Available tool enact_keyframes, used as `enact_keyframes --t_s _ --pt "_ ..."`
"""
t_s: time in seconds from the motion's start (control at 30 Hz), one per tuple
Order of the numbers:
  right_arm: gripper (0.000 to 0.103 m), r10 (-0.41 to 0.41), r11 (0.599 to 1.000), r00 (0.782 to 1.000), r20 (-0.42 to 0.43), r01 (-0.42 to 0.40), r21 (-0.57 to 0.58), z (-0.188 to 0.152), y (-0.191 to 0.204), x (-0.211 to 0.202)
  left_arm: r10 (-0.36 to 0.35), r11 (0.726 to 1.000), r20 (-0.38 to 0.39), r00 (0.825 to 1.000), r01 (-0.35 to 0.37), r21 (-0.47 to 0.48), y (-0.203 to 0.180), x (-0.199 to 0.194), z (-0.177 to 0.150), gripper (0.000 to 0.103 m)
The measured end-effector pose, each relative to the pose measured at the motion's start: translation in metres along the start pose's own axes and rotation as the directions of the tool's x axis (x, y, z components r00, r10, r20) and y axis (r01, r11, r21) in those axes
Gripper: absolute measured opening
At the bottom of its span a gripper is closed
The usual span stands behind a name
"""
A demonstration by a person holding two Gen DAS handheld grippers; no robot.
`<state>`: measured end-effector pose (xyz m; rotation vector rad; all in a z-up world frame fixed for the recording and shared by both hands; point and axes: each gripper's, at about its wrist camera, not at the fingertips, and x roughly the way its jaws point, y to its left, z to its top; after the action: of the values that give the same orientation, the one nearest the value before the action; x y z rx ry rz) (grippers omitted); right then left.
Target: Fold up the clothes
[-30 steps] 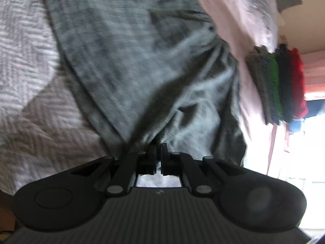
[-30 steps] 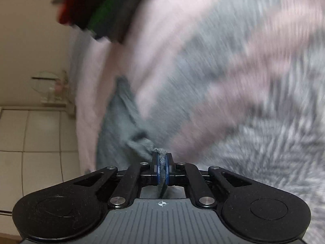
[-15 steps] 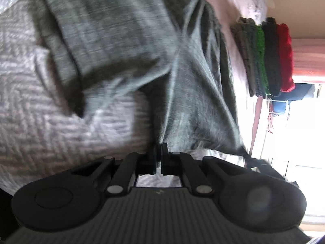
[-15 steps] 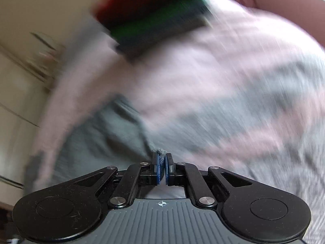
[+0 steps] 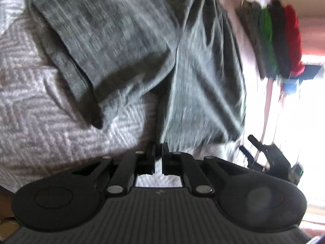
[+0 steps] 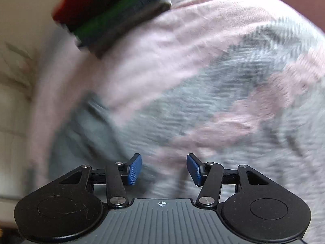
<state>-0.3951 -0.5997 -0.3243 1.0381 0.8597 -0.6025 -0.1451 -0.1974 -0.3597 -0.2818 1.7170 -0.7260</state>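
A grey garment [image 5: 132,40] lies on the bed, with one part folded over another. In the left wrist view my left gripper [image 5: 158,152] sits at its near edge, jaws together with only a narrow slit, and a fold of the cloth runs into the tips. The black body of the right gripper [image 5: 270,158] shows low on the right of that view. In the right wrist view my right gripper [image 6: 164,168] is open; its blue pads [image 6: 134,169] are wide apart with nothing between them. The blurred grey garment [image 6: 81,134] lies just ahead to its left.
A herringbone bedspread [image 5: 40,122] in grey and pink [image 6: 223,81] covers the bed. A stack of folded clothes [image 5: 270,38] in grey, green, black and red stands at the far edge of the bed [image 6: 113,10]. A tiled floor lies beyond the bed's left side.
My right gripper has opened and let go of the grey cloth it was pinching. The garment has been folded over itself and laid down. The left gripper stays at its edge.
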Motion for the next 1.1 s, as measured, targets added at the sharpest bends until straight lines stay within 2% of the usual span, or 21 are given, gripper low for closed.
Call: enact_keyframes --t_s 0.03,0.13,0.17,0.27,0.3,0.43,0.5,0.57,0.67,0.77,0.83,0.93,1.1 --pt "0.054 -0.033 0.999 0.999 -0.001 0.032 -0.04 0.0 0.004 -0.001 0.012 1.0 -0.021 1.0 -0.012 0.02 -0.003 0.0 -0.001 0.002" --pt "0.054 0.0 0.993 0.999 0.035 0.004 -0.118 0.0 0.021 -0.007 0.056 0.994 -0.056 0.997 -0.051 0.092 -0.015 -0.006 -0.004 0.002" --pt "0.054 0.014 0.988 0.999 0.045 -0.006 -0.157 -0.001 0.028 -0.008 0.066 0.991 -0.044 0.997 -0.061 0.123 -0.02 -0.013 -0.006 0.003" --pt "0.054 0.035 0.935 0.998 0.048 -0.015 -0.353 -0.008 0.053 -0.003 0.028 0.974 0.086 0.996 -0.046 0.222 -0.038 -0.034 -0.009 0.003" --pt "0.054 0.02 0.92 0.999 0.032 -0.005 -0.392 -0.011 0.058 0.008 0.018 0.968 0.118 0.993 -0.047 0.248 -0.043 -0.035 -0.007 0.003" --pt "0.054 -0.111 0.875 0.993 -0.024 0.087 -0.476 -0.02 0.059 0.04 0.125 0.946 0.071 0.99 -0.141 0.291 -0.048 -0.001 -0.002 0.005" --pt "0.054 -0.16 0.867 0.986 -0.045 0.118 -0.484 -0.016 0.053 0.036 0.168 0.935 0.049 0.985 -0.175 0.309 -0.049 0.013 -0.001 0.005" --pt "0.054 -0.181 0.87 0.982 -0.059 0.131 -0.475 -0.007 0.047 0.026 0.139 0.946 0.022 0.99 -0.139 0.292 -0.042 0.009 -0.007 0.005" --pt "0.054 -0.105 0.912 0.993 -0.059 0.072 -0.403 0.024 0.05 0.015 0.095 0.967 0.025 0.995 -0.099 0.233 -0.039 -0.009 -0.006 0.005" --pt "0.054 0.026 0.938 0.997 -0.07 -0.049 -0.344 0.063 0.063 0.036 0.059 0.974 0.111 0.992 -0.082 0.211 -0.047 -0.028 0.011 0.006" --pt "0.054 0.086 0.93 0.993 -0.075 -0.107 -0.351 0.083 0.081 0.065 0.047 0.979 0.184 0.982 -0.082 0.188 -0.049 -0.039 0.03 0.008" --pt "0.046 0.143 0.91 0.985 -0.099 -0.17 -0.378 0.109 0.111 0.113 0.059 0.984 0.277 0.959 -0.103 0.148 -0.049 -0.053 0.058 0.01" --pt "0.045 0.206 0.908 0.963 -0.173 -0.255 -0.333 0.14 0.14 0.19 0.108 0.988 0.345 0.932 -0.138 0.064 -0.032 -0.068 0.081 0.013"
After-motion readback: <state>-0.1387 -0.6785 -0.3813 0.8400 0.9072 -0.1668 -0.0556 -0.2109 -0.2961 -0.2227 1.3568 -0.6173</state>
